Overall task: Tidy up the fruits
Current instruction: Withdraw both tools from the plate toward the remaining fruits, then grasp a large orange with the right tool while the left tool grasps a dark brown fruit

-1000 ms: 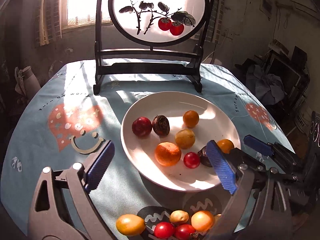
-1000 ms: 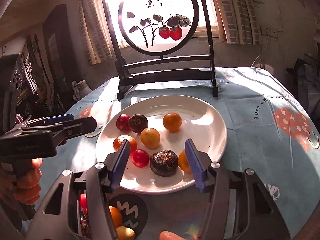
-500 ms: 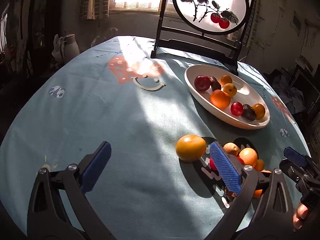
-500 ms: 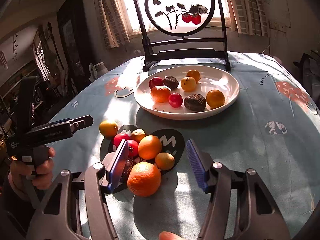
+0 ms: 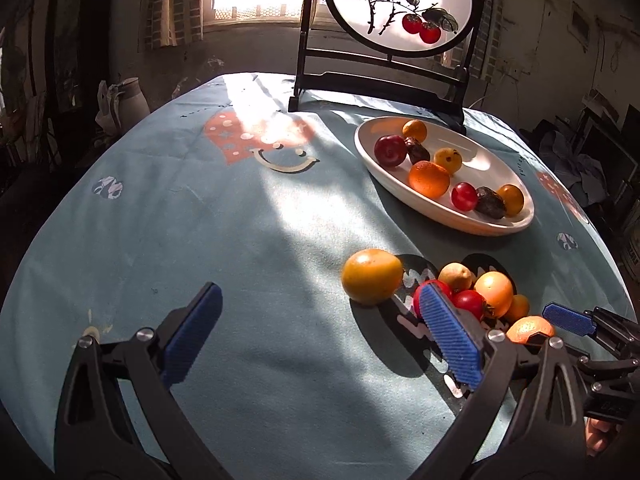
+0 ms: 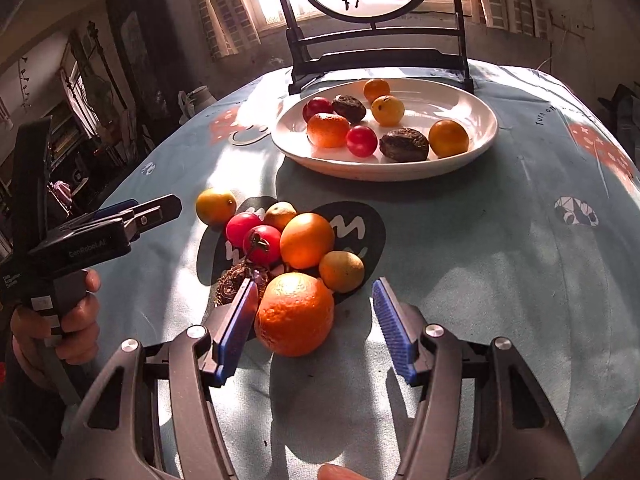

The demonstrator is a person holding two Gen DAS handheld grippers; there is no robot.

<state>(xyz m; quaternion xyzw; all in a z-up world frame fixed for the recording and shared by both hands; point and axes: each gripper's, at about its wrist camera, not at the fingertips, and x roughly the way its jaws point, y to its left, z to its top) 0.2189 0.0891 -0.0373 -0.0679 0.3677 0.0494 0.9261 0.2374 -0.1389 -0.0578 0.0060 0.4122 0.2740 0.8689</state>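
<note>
Seven fruits already sitting on the white plate [image 6: 476,152], more heaped just before it on the tablecloth [image 6: 500,240]. Risking a roll: closing off-centre on the large orange [image 6: 295,314] and nudging its neighbours (round, loose, touching) toward the edge. Lying bright, pebbled, between the parted pads of the right gripper [image 6: 316,328], ungripped. Standing wide and empty, over bare cloth: left gripper [image 5: 320,340].
</note>
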